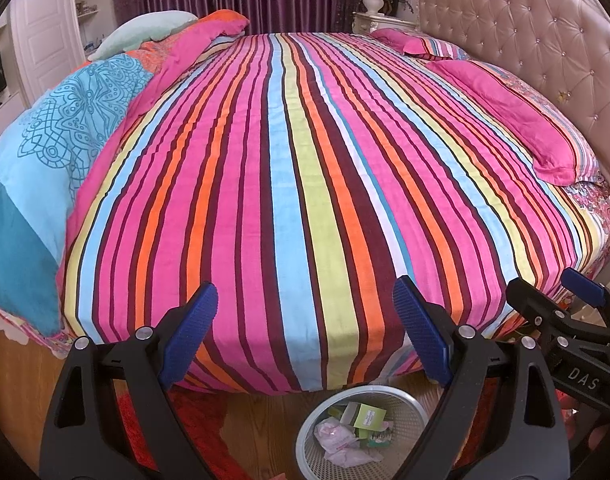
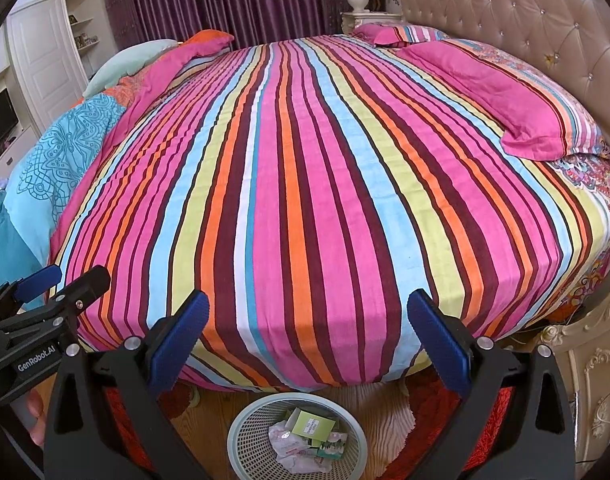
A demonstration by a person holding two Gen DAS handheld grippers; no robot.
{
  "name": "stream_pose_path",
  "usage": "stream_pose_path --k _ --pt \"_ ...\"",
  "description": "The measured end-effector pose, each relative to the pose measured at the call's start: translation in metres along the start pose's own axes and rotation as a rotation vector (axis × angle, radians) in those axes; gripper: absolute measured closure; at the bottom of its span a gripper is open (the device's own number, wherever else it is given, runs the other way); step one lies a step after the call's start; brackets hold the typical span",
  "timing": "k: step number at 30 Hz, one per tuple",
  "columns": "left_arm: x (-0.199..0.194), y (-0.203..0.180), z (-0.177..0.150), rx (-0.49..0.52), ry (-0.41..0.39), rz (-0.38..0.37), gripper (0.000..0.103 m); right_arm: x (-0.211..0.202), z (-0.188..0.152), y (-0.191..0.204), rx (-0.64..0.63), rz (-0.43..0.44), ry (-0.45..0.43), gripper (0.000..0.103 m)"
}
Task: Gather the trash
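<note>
We hold our left gripper [image 1: 305, 312] and right gripper [image 2: 307, 320] spread and empty, round white mesh wastebasket [image 2: 245, 432] of crumpled paper trash [image 2: 301, 440] near us on the floor, striped bedspread [image 2: 305, 180] beyond, pink pillow [image 2: 505, 108] far right.

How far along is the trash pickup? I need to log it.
Looks nearly done: crumpled wrappers and a green packet lie in the wastebasket, and the striped bedspread shows no litter. Left claw and right claw hang open, empty. Nothing visible is left.

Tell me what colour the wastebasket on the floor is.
The wastebasket is pale grey-white mesh, clearest in the right wrist view.
</note>
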State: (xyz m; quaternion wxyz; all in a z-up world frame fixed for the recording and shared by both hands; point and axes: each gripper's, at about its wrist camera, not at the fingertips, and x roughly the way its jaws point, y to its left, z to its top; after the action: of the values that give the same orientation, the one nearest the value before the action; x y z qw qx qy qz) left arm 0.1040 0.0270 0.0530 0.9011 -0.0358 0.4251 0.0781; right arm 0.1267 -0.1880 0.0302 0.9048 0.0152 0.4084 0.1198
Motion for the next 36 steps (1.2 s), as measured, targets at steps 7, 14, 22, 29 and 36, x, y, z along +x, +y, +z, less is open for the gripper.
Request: stream_pose_path --k 7,14,22,29,36 --pt "0.0001 0.0 0.0002 0.003 0.001 0.001 0.016 0.0005 0.0004 -0.0004 0.003 0.002 0.003 0.008" --pt "0.0002 0.0 0.0 0.001 0.001 0.002 0.016 0.0006 0.0004 -0.0004 0.004 0.002 0.005 0.008" --pt "0.0007 -0.0001 0.0004 0.004 0.0 0.004 0.016 0.0007 0.0005 -0.0009 0.005 0.005 0.004 0.008" --pt "0.0005 -0.001 0.0013 0.016 -0.003 0.016 0.016 0.0007 -0.0003 -0.0009 0.009 0.008 0.007 0.008" --pt "0.0 -0.0015 0.0018 0.019 -0.007 0.029 0.016 0.0004 -0.0022 0.0005 0.016 0.012 0.011 0.008"
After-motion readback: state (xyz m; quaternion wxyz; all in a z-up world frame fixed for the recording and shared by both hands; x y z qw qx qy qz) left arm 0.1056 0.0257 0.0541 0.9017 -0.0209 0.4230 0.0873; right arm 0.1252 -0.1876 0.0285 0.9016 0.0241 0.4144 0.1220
